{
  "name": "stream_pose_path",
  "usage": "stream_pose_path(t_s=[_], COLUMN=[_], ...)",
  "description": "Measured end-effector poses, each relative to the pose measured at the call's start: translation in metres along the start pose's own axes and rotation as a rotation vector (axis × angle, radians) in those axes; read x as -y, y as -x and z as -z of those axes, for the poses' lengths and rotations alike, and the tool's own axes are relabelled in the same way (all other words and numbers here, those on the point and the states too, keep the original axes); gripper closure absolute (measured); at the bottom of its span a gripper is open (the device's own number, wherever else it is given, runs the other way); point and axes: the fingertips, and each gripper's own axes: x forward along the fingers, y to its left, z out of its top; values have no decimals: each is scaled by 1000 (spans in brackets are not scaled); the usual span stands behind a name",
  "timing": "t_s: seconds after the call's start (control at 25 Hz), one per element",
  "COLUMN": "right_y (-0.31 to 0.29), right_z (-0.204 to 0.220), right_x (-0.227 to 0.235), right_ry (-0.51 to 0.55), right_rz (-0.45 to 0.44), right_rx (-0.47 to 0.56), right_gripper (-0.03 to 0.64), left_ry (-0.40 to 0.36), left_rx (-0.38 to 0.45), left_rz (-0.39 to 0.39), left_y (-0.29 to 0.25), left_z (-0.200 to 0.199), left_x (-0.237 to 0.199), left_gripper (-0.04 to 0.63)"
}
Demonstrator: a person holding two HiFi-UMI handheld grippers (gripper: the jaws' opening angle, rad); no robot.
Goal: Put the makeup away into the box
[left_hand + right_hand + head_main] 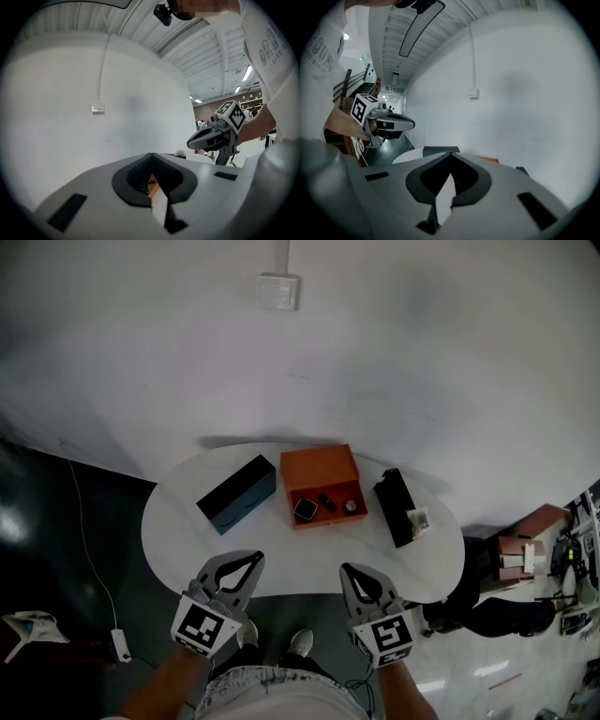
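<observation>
An open orange box [322,470] stands mid-table on the white oval table [178,531]. Inside it lie a square compact [306,510], a small black item [325,502] and a round item [351,506]. A dark teal box [234,495] lies to its left. To its right lies a long black box [396,502] with a small pale item [418,518] on it. My left gripper [255,558] and right gripper [345,568] hover at the table's near edge, both shut and empty. Each gripper view shows its own jaws closed, the left gripper [151,154] and the right gripper [451,153].
A white wall rises behind the table, with a socket plate [278,291]. On the dark floor a cable [89,549] runs at the left, and brown furniture [520,554] and clutter stand at the right. The person's shoes [300,643] show below the table edge.
</observation>
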Motion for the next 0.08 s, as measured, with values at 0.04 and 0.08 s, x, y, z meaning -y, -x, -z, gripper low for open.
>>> stream_pose_path(t_s=[0.04, 0.08], right_y=[0, 1], right_z=[0, 0], right_x=[0, 1], right_ry=[1, 1], right_rz=[-1, -2], right_rx=[1, 1], right_gripper=[611, 611], left_ry=[0, 0], left_rx=[1, 3], left_rz=[-2, -4], left_y=[0, -1], left_z=[0, -1], left_x=[1, 1], left_gripper=[574, 574])
